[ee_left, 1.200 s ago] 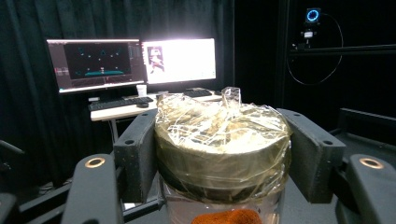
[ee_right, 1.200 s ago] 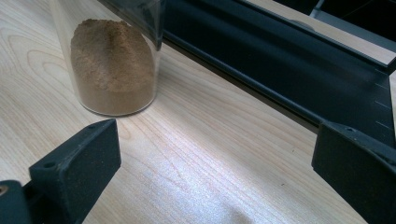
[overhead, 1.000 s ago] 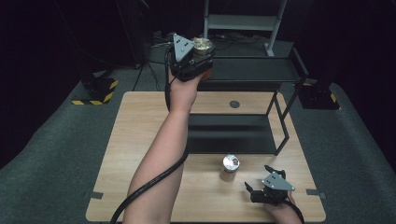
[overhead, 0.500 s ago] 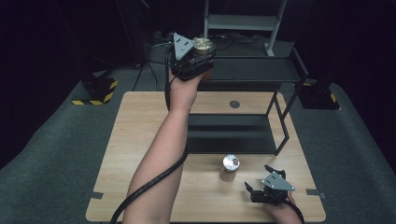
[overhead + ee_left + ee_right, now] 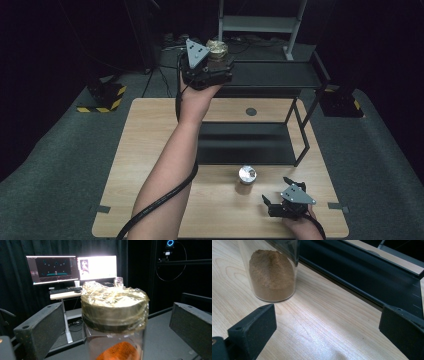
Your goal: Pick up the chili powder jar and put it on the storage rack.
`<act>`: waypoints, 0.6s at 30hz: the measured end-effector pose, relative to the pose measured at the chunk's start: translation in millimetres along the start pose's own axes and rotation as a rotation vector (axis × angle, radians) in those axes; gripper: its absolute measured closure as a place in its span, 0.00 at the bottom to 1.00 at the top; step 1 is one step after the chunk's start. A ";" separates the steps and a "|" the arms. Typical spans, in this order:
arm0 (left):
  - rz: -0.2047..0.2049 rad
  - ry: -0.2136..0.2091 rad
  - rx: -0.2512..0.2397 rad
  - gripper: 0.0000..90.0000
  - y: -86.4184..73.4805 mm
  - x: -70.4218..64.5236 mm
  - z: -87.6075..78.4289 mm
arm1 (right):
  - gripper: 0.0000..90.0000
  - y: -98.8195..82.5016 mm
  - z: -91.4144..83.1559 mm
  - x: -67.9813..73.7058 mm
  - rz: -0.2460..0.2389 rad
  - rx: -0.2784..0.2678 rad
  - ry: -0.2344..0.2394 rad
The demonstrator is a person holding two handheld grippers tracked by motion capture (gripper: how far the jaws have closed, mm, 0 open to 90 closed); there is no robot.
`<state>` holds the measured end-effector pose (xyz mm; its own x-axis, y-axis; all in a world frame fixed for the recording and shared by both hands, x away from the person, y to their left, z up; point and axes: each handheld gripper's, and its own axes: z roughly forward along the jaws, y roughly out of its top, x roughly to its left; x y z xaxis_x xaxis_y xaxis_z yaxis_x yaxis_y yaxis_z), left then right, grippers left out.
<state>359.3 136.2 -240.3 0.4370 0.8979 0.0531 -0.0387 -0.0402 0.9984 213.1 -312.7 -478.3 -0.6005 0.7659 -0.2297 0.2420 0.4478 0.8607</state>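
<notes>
Gold-coloured film wraps the lid of the jar [image 5: 115, 317], a clear container with an orange-brown powder showing at its bottom, and in the left gripper view that jar stands between the two black jaws with a clear gap to each pad. The left gripper [image 5: 215, 62] has just been opening: its jaws now stand spread wide and neither pad presses on the glass, though the jar is between them. In the high view the jar sits at the near left edge of the top shelf of the black rack [image 5: 280, 75], with the left hand raised to it from the table below. Judging by this, the jar has been set down on the shelf and let go, so the placing step looks finished, and the sensible next move is to draw the gripper straight back without brushing the glass, since the jar stands near the shelf's edge. The second jar [image 5: 247, 174], silver-lidded and holding a tan powder, stands on the wooden table [image 5: 150, 150] just in front of the rack's lower shelf. The right gripper [image 5: 285, 197] rests low on the table near it, jaws spread and holding nothing, aimed toward that jar as the likely next pick.
</notes>
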 end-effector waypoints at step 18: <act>0.029 -0.002 -0.022 0.00 -1.4 -14.3 -42.5 | 0.00 0.3 0.2 1.0 -0.011 0.001 0.000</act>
<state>314.9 142.0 -243.2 0.4372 0.8956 0.0824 -0.0715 -0.0567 0.9958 212.7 -311.7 -478.4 -0.6031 0.7610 -0.2391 0.2362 0.4566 0.8577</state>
